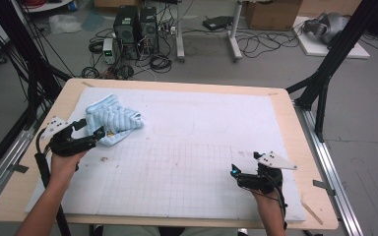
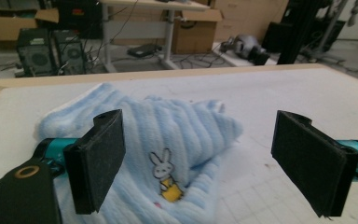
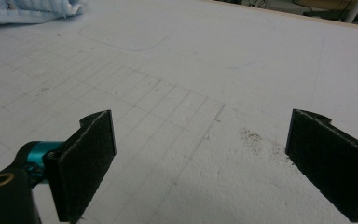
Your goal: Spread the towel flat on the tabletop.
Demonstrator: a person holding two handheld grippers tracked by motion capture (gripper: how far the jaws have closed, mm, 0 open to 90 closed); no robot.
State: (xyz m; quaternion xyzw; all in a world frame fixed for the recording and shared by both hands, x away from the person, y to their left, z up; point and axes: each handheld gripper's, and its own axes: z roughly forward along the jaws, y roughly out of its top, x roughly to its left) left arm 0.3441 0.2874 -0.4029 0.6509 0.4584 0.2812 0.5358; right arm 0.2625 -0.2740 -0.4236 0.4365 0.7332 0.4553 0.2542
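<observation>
Cloth (image 1: 112, 120) of pale blue ribbed fleece is lying crumpled on the white gridded mat (image 1: 187, 162), toward the mat's far left corner. In the high view the left gripper (image 1: 94, 133) is reaching in from the left edge, its tips sitting right at the cloth's near edge. In the left gripper view the jaws are standing wide apart with nothing between the pads; the cloth (image 2: 168, 140) is bunching up just ahead of them, and its small printed rabbit (image 2: 164, 179) is lying in the gap, closer to the left-hand jaw. Whether the pads are touching the fabric is not clear. The right gripper (image 1: 235, 173) is resting well apart from the cloth, near the mat's front right, also spread open over bare grid. In the right gripper view a strip of the cloth (image 3: 32, 11) is showing far off at the upper left corner. A wooden table (image 1: 300, 147) is carrying the mat.
</observation>
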